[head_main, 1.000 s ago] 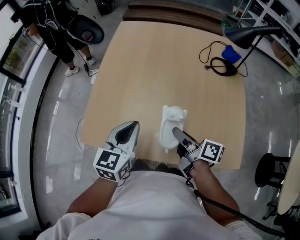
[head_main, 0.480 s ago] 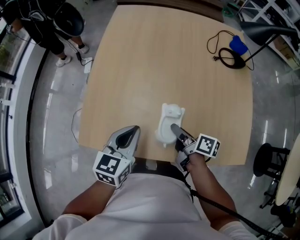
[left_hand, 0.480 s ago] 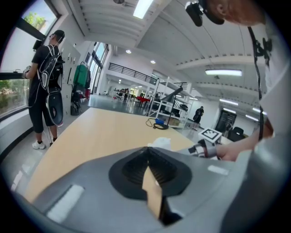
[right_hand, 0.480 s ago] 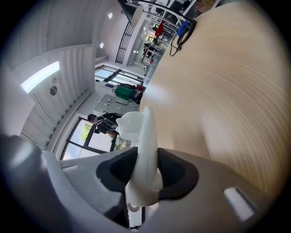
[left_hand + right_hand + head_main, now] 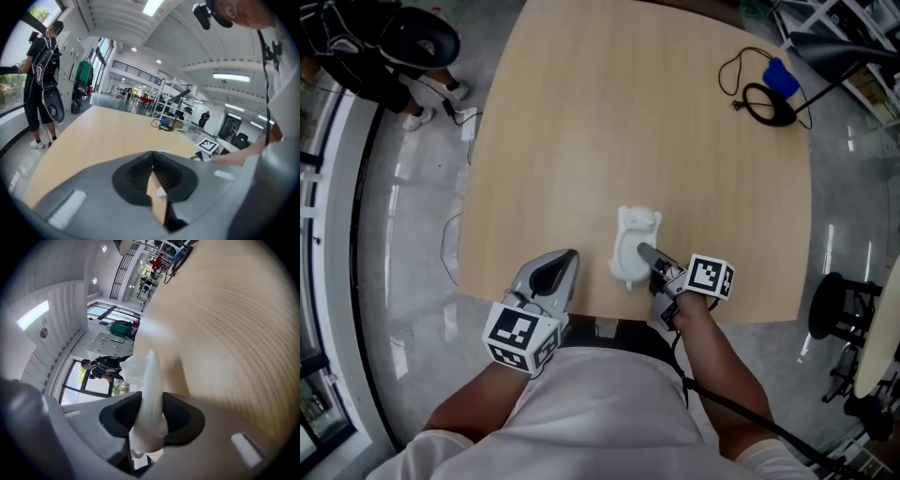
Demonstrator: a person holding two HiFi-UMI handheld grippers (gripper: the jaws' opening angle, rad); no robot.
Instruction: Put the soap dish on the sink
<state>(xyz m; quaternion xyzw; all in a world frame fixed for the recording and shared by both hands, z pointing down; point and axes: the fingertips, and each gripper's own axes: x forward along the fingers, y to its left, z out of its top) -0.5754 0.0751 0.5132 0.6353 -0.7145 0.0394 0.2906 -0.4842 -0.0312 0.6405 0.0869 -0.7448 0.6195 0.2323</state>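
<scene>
The white soap dish (image 5: 631,246), shaped like a small animal with ears, is low over the wooden table (image 5: 581,112) near its front edge. My right gripper (image 5: 649,258) is shut on its near end. In the right gripper view the dish (image 5: 149,380) stands edge-on between the jaws of this gripper (image 5: 151,416), close to the tabletop; whether it touches the wood I cannot tell. My left gripper (image 5: 551,272) hovers at the table's front edge to the left of the dish, jaws together and holding nothing (image 5: 152,171). No sink is in view.
A coiled black cable with a blue item (image 5: 769,89) lies at the table's far right corner, under a black lamp (image 5: 834,47). A person in black (image 5: 384,47) stands off the far left corner. A black stool (image 5: 830,319) stands on the floor at the right.
My right gripper has sunk toward the tabletop with the soap dish still in it. The left gripper has also come down a little at the table's front edge.
</scene>
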